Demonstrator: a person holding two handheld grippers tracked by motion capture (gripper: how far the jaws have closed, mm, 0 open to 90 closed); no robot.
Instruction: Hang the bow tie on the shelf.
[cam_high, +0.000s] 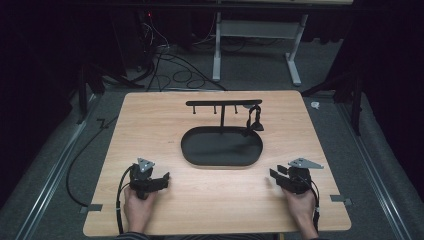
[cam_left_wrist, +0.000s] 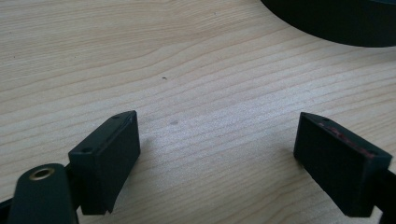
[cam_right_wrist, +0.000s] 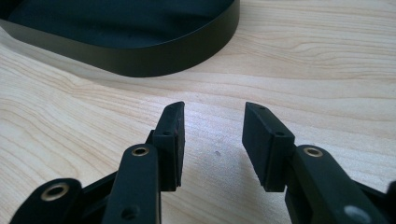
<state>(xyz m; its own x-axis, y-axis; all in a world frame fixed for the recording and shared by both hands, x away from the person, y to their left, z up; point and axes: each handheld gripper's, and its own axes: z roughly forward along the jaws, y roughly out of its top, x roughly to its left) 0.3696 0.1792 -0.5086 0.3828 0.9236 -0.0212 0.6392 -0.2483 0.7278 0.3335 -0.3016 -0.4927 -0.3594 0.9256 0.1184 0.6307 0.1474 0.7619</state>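
Observation:
A black oval tray (cam_high: 221, 165) lies in the middle of the wooden table, and a thin black stand with a pegged crossbar (cam_high: 222, 103) rises from its far side. A small dark item (cam_high: 255, 120) hangs near the bar's right end. My left gripper (cam_high: 164, 179) rests near the front left of the table, held by a hand. It is open with bare wood between its jaws (cam_left_wrist: 217, 140). My right gripper (cam_high: 276, 176) sits at the front right, its jaws partly apart over bare wood (cam_right_wrist: 212, 135). The tray's edge (cam_left_wrist: 336, 23) lies ahead of the left gripper, and its wall (cam_right_wrist: 140, 58) lies ahead of the right.
The table (cam_high: 150, 125) stands on grey carpet. Cables (cam_high: 175, 70) and a white desk frame (cam_high: 260, 50) are on the floor behind it. Each gripper trails a black cable off the front edge. Tape marks sit at the table's front corners.

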